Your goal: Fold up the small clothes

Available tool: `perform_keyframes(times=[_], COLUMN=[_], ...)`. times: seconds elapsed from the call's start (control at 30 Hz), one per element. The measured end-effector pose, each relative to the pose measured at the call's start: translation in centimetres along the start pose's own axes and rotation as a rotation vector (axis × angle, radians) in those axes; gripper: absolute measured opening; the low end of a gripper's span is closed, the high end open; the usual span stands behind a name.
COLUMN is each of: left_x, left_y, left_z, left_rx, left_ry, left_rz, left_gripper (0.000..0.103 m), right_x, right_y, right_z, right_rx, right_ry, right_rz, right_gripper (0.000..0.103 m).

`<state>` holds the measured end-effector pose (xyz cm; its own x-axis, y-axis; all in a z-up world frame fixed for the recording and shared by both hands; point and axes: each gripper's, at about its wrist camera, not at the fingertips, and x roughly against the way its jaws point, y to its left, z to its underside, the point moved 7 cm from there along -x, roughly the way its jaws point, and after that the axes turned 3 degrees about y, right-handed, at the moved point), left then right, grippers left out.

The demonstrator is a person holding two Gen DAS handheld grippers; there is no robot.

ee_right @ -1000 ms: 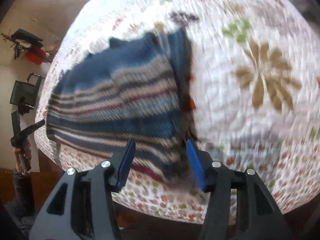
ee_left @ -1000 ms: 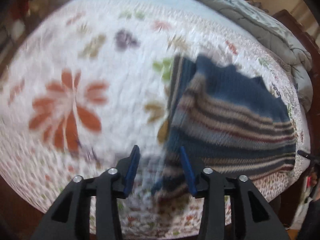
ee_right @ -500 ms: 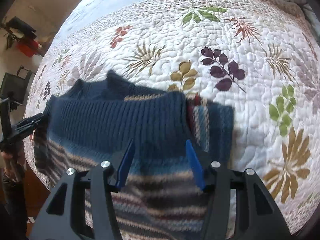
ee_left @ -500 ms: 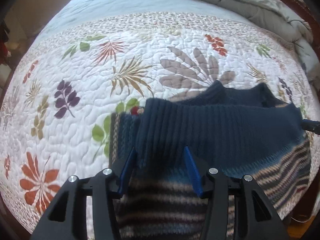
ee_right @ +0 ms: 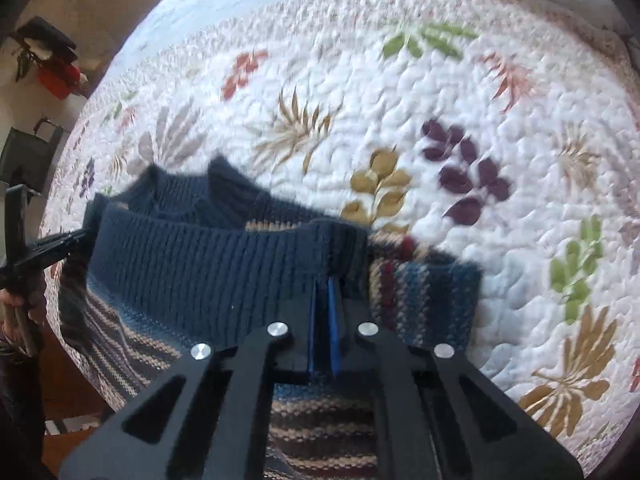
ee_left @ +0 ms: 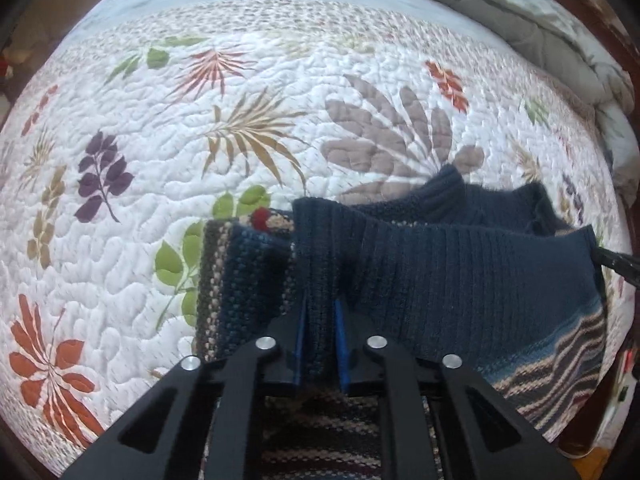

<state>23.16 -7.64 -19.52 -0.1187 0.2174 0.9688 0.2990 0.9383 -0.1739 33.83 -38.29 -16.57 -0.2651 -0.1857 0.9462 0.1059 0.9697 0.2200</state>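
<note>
A small knitted sweater [ee_left: 460,276], navy with a ribbed hem and striped body, lies on the flowered quilt [ee_left: 248,128]. My left gripper [ee_left: 319,312] is shut on a pinch of the navy ribbed band near its left corner. In the right wrist view the same sweater [ee_right: 208,268] shows, and my right gripper [ee_right: 323,292] is shut on the ribbed band near its right corner. A striped sleeve [ee_right: 432,292] pokes out beside that corner. The other gripper's black tip [ee_right: 48,248] shows at the sweater's far left edge, held by a hand.
The white quilt with leaf prints covers the bed all around the sweater. A grey bunched duvet [ee_left: 540,20] lies at the far right of the bed. A dark stand [ee_right: 24,160] and red object [ee_right: 56,76] sit beyond the bed's left side.
Both grippers moved forward over the sweater to its ribbed band, then went from open to shut on the knit. The band now bunches between each pair of pads.
</note>
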Motion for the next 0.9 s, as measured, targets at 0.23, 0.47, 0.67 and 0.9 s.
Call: perform_keyframes(times=[0.23, 0.47, 0.67, 0.9], left_x=[1.4, -1.4, 1.9, 5.4], left_y=[0.6, 1.3, 0.3, -5.2], left_z=[-0.9, -1.0, 0.0, 4.7], left_rx=[0.041, 0.023, 0.008, -0.068], left_ry=[-0.097, -0.094, -0.125, -0.14], left_rz=[0.009, -0.074, -0.1, 0.017], left_gripper=[0.01, 0.011, 0.057, 0.064], right_x=[2.7, -2.8, 0.0, 3.8], right_y=[-2.3, -3.2, -2.2, -2.5], right_z=[-1.9, -1.1, 0.2, 7.6], right_rx=[-0.1, -0.13, -0.114, -0.151], right_ry=[-0.123, -0.026, -0.046, -0.044], right_rz=[-0.091, -0.027, -0.009, -0.041], right_gripper=[0.004, 0.006, 0.031, 0.04])
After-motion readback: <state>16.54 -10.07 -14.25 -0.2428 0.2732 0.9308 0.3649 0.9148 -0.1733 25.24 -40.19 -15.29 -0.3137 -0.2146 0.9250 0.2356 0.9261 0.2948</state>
